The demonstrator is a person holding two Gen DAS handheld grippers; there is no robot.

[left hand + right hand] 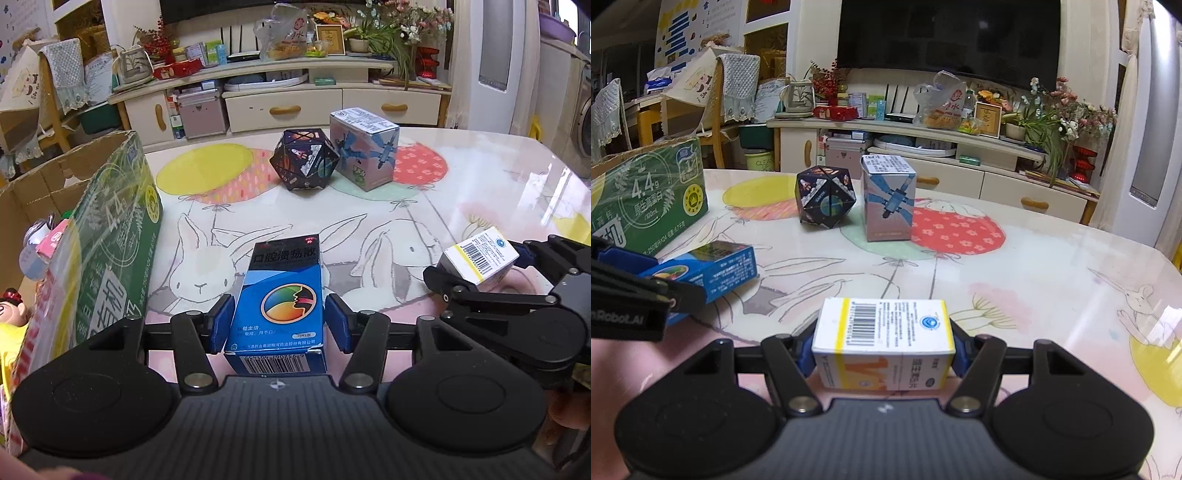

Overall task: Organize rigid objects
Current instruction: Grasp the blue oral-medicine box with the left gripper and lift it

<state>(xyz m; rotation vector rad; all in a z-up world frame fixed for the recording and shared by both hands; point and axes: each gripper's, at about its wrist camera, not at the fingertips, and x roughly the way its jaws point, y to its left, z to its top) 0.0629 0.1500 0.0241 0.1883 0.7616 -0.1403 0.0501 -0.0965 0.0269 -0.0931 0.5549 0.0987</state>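
Though seemingly clamped: left gripper (280,321), blue box (282,295)

Left gripper (280,323) clamps blue box (282,295) (barcode nearest).

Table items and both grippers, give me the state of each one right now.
Left gripper: shut on the blue box.
Blue box: held, long side pointing away.
Right gripper: shut on the white and yellow box.
White and yellow box: held, barcode face up.
Black polyhedron: resting on table, untouched.
Grey box: standing upright beside the polyhedron.
Green carton: open-topped, items inside.
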